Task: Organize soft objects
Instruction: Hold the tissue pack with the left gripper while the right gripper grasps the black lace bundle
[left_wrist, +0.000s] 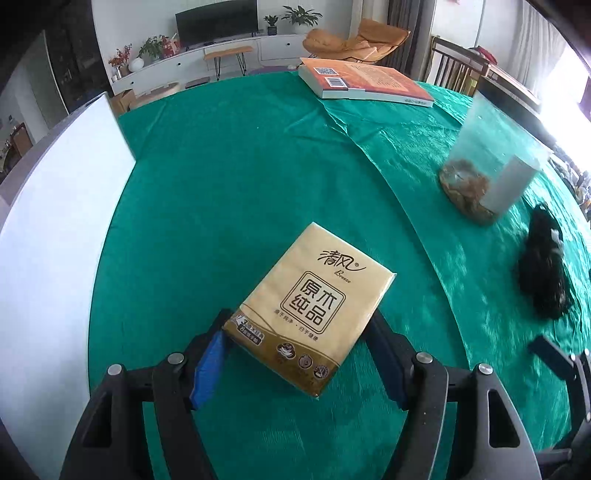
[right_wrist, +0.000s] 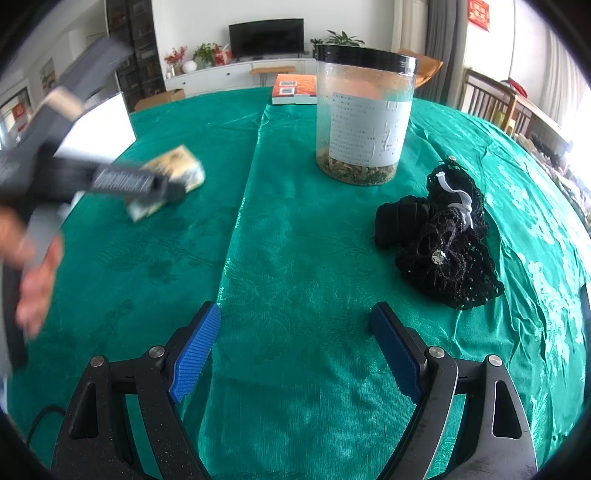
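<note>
Between the left gripper's (left_wrist: 299, 332) fingers, a gold tissue pack (left_wrist: 314, 310) is being carried above the green surface (left_wrist: 229, 184), gripped across its near end; being soft and light, it is likely squashing slightly. Right of it, black lace fabric (right_wrist: 439, 243) is lying limp beside a jar (right_wrist: 364, 118), while the right gripper's (right_wrist: 295, 339) fingers are standing wide, empty.

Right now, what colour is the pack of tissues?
The tissue pack is golden tan with brown writing, clearest in the left wrist view.

One tissue pack (left_wrist: 306, 308), one jar (right_wrist: 364, 118), one book (left_wrist: 364, 79), one black lace bundle (right_wrist: 441, 240), two claws.
</note>
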